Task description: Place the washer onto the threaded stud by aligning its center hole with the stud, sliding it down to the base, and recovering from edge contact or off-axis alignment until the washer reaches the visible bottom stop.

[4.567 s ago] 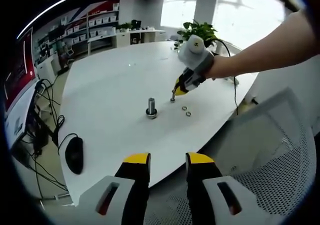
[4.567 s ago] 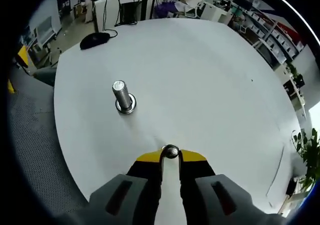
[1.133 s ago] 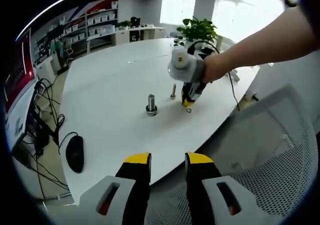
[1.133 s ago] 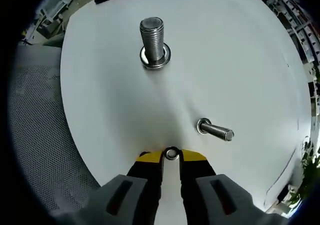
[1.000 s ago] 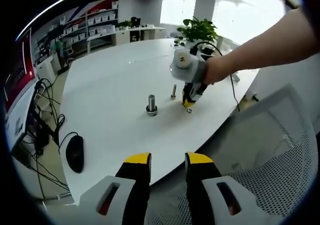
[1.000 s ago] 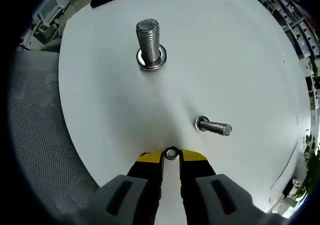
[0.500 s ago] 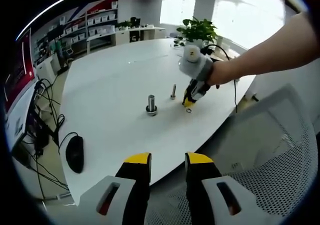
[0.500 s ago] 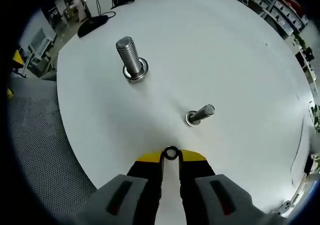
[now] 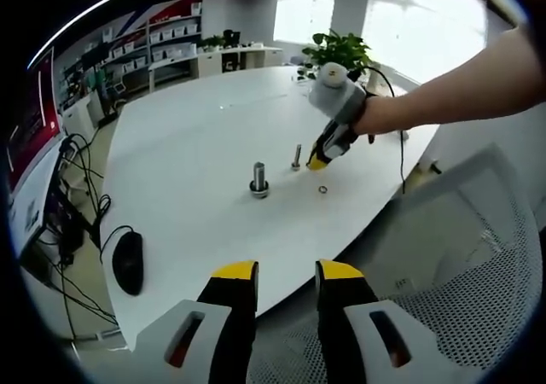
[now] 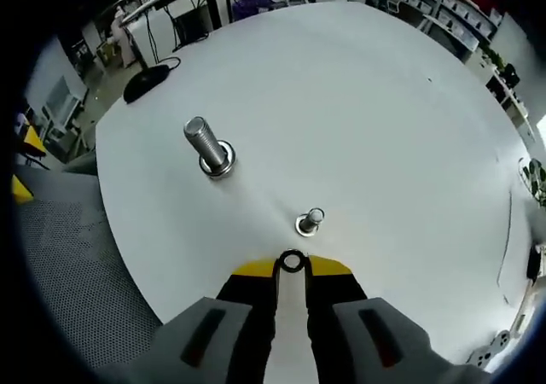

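Observation:
My right gripper [image 10: 292, 267] is shut on a small steel washer [image 10: 292, 261], held edge-on between its yellow tips. Just beyond the tips stands a thin threaded stud [image 10: 310, 220], upright on the white table [image 10: 367, 102], seen almost end-on. A thicker stud [image 10: 206, 155] with washers at its base stands farther left. In the left gripper view, the right gripper [image 9: 317, 162] hovers just right of the thin stud [image 9: 296, 156], above the table. My left gripper [image 9: 286, 275] is open and holds nothing, back off the table's near edge.
A loose washer [image 9: 323, 189] lies on the table near the thin stud. The thick stud [image 9: 258, 182] is to its left. A black mouse [image 9: 128, 263] and cables sit at the table's left edge. A mesh chair [image 9: 444, 273] is on the right, a potted plant [image 9: 341, 53] behind.
The right gripper has risen off the table with the washer and moved over toward the thin stud, which now appears nearly end-on. The left gripper has stayed still.

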